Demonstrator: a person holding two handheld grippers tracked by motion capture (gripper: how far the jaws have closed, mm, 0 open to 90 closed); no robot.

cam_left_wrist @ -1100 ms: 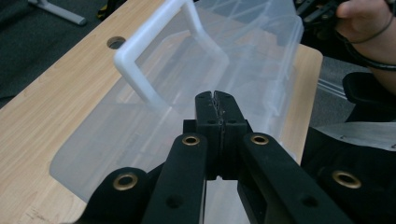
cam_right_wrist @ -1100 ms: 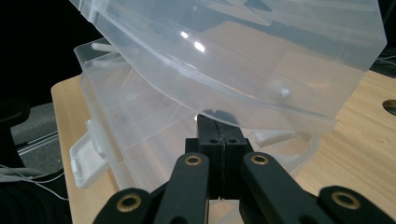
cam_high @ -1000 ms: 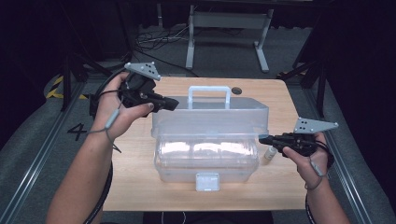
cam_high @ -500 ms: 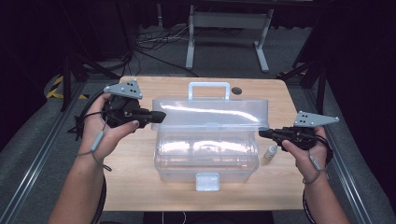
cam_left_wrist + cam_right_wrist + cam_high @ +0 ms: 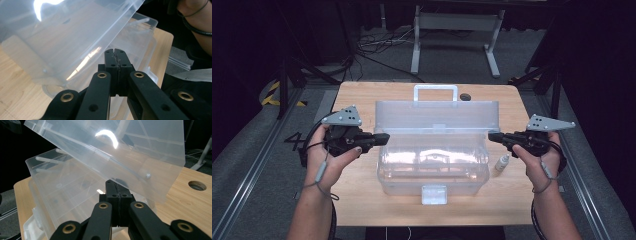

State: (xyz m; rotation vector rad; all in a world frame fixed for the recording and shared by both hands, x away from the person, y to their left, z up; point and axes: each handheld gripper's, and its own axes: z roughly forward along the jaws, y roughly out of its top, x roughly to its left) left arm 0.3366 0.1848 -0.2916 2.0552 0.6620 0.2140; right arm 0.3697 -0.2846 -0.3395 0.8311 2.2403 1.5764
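Storage box (image 5: pixel 432 165) between both tools, lid (image 5: pixel 437 116) raised, tool tips at its ends.

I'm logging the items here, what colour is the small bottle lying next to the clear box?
The small bottle is white, seen best in the high view.

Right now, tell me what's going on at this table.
A person holds a gripper in each hand at the two ends of a clear plastic storage box on a wooden table. Its lid is swung up, open. The left gripper and right gripper sit shut at the box's ends, near the lid's lower corners. A small white bottle lies on the table by the box's right end.
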